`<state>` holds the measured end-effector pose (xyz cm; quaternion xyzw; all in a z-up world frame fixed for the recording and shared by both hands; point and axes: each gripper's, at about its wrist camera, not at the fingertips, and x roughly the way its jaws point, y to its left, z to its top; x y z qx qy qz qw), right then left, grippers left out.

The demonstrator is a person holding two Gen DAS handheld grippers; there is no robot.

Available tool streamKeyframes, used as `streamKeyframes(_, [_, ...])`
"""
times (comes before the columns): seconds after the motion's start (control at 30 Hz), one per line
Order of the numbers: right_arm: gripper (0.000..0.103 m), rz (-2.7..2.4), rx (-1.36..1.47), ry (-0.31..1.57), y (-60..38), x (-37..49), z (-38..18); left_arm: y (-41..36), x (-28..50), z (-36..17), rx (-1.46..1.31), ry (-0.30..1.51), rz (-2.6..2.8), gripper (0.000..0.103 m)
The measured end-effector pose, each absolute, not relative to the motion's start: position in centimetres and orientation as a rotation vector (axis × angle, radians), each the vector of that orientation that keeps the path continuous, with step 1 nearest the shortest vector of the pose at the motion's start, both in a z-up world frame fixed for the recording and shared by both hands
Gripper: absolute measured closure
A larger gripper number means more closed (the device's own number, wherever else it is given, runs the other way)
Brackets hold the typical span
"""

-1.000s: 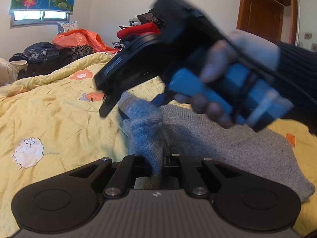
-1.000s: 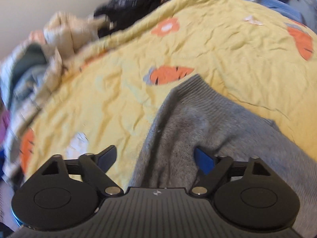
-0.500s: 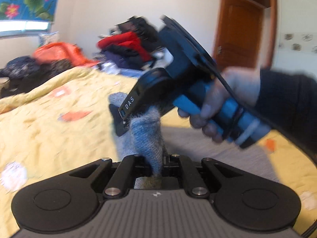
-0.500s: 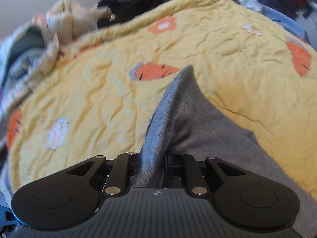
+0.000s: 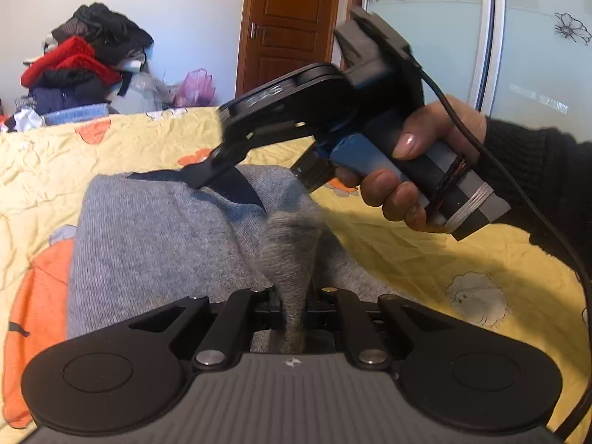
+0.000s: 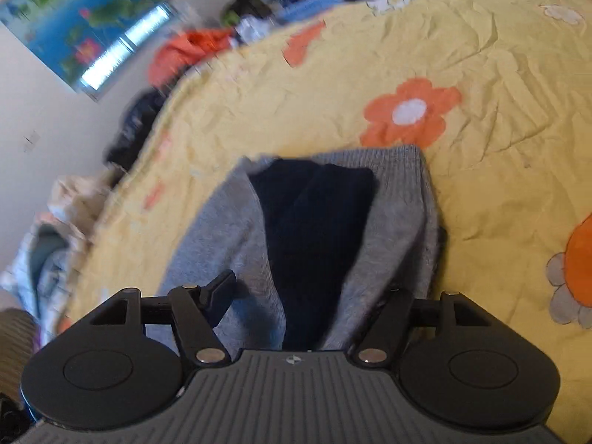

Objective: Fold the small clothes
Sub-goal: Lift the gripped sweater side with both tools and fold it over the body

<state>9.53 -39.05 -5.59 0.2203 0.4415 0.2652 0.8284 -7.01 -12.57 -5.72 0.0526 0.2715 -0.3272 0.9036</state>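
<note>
Folding grey sweater (image 5: 155, 244) on bed (image 5: 425, 259): left gripper (image 5: 292, 318) clenched on cloth, right gripper (image 6: 307, 296) fingers opening, sweater between, unpinched. Next: lay fold flat.

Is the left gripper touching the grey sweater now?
Touching. In the left wrist view, the left gripper is shut on a raised fold of the grey sweater, which comes up pinched between its two fingers.

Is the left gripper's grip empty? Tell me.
No: in the left wrist view the left gripper is pinched shut on a bunched fold of the grey sweater.
</note>
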Motion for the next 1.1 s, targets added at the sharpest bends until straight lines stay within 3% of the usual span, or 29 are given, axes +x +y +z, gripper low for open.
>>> streamKeyframes(0.2, [0.036,0.543,0.551,0.913,-38.9,11.7,-6.4,-14.3,-6.6,-5.2,0.15,0.588,-0.714,0.096])
streamKeyframes(0.27, [0.078,0.507,0.492,0.934,-38.1,12.7,-6.9,-15.5,-7.0,-5.5,0.217,0.594,-0.738,0.096])
streamKeyframes(0.47, [0.081,0.503,0.421,0.892,-38.9,11.9,-6.7,-15.5,-6.8,-7.4,0.249,0.593,-0.773,0.094])
streamKeyframes(0.53, [0.073,0.475,0.447,0.867,-40.0,11.6,-7.8,-14.4,-6.7,-7.0,0.187,0.604,-0.783,0.091])
streamKeyframes(0.57, [0.059,0.47,0.484,0.845,-40.5,11.2,-7.8,-13.7,-6.8,-6.5,0.161,0.614,-0.796,0.09])
streamKeyframes(0.6, [0.052,0.453,0.518,0.839,-40.9,10.8,-7.6,-13.0,-6.9,-5.9,0.138,0.613,-0.808,0.086])
streamKeyframes(0.67, [0.031,0.44,0.573,0.804,-41.6,9.7,-6.5,-10.6,-7.1,-4.6,0.092,0.594,-0.823,0.064])
streamKeyframes(0.73, [0.022,0.406,0.597,0.704,-42.9,7.9,-5.1,-7.4,-7.6,-3.7,0.034,0.541,-0.826,0.013])
streamKeyframes(0.77, [0.02,0.39,0.608,0.674,-43.6,7.2,-4.6,-5.8,-7.7,-3.4,0.005,0.51,-0.816,0.009])
streamKeyframes(0.93, [0.02,0.343,0.604,0.705,-44.8,6.4,-5.6,-0.5,-3.7,-2.0,-0.131,0.523,-0.642,0.008])
streamKeyframes(1.1, [0.02,0.334,0.623,0.773,-43.4,8.1,-8.0,1.5,4.9,-4.4,-0.504,0.732,-0.516,0.009])
